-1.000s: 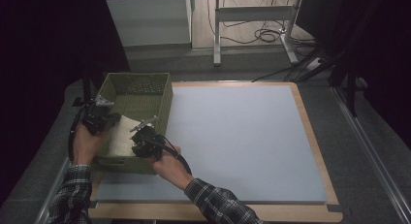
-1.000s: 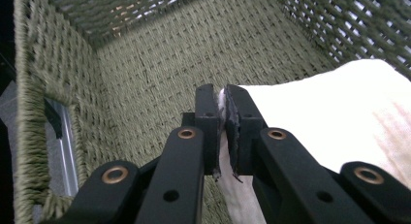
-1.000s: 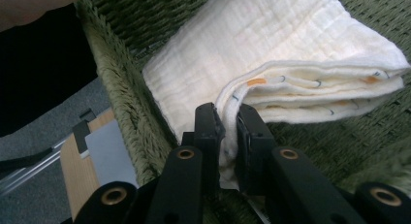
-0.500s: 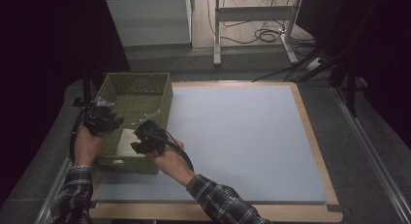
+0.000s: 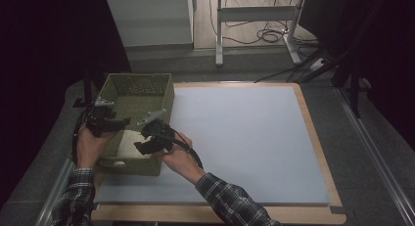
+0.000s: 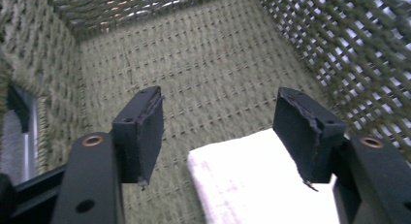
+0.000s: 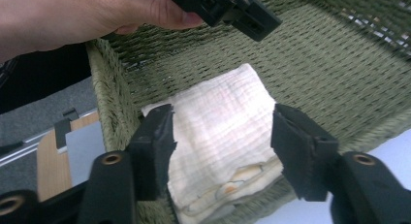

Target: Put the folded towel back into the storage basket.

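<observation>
Both grippers just spread jaws, nothing pinched: L gripper (image 6: 220,136) & R gripper (image 7: 223,151) let go of folded cream cloth (image 7: 220,141). Cloth now lying in green woven basket (image 5: 164,89), near-end floor. Judge: placement done; R lifting clear.

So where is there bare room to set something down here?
The pale grey mat is bare right of the green woven basket. The basket's far half is free; its near end is crowded by the folded white cloth, left gripper and right gripper.
</observation>
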Motion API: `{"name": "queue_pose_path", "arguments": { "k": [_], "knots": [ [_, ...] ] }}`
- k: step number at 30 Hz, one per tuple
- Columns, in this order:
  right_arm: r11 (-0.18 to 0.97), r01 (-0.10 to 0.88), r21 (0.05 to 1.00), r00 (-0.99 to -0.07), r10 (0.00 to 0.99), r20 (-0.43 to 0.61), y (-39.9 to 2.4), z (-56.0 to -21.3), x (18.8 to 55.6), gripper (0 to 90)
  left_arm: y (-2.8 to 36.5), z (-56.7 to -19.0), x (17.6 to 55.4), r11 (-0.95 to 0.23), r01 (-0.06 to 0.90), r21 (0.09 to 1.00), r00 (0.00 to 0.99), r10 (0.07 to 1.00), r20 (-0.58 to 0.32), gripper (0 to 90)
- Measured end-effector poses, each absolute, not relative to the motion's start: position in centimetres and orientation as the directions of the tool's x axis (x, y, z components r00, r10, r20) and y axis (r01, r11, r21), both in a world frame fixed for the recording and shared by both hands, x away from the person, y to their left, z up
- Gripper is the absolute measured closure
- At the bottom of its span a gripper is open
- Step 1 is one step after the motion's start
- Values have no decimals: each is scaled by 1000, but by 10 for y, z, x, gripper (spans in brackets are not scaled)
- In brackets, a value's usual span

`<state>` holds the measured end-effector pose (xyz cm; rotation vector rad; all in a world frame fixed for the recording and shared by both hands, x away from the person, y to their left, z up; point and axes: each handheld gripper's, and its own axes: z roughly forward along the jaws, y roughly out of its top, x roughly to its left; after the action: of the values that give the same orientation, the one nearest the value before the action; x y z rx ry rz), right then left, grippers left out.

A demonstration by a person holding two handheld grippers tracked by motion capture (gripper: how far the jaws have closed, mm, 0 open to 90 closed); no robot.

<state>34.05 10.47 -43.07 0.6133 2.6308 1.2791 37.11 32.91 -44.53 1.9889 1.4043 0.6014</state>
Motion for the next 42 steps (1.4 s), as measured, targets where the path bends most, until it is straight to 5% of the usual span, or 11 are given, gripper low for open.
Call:
{"name": "queue_pose_path", "arguments": {
  "k": [21, 42],
  "knots": [
    [539, 241, 807, -918, 396, 10, 64, -424, 337, 253, 304, -441, 362, -222, 627, 747, 391, 919, -55, 133],
    [543, 250, 802, -924, 382, 30, 25, -428, 339, 134, 282, -430, 350, -195, 600, 776, 450, 884, -125, 46]
  ]
}}
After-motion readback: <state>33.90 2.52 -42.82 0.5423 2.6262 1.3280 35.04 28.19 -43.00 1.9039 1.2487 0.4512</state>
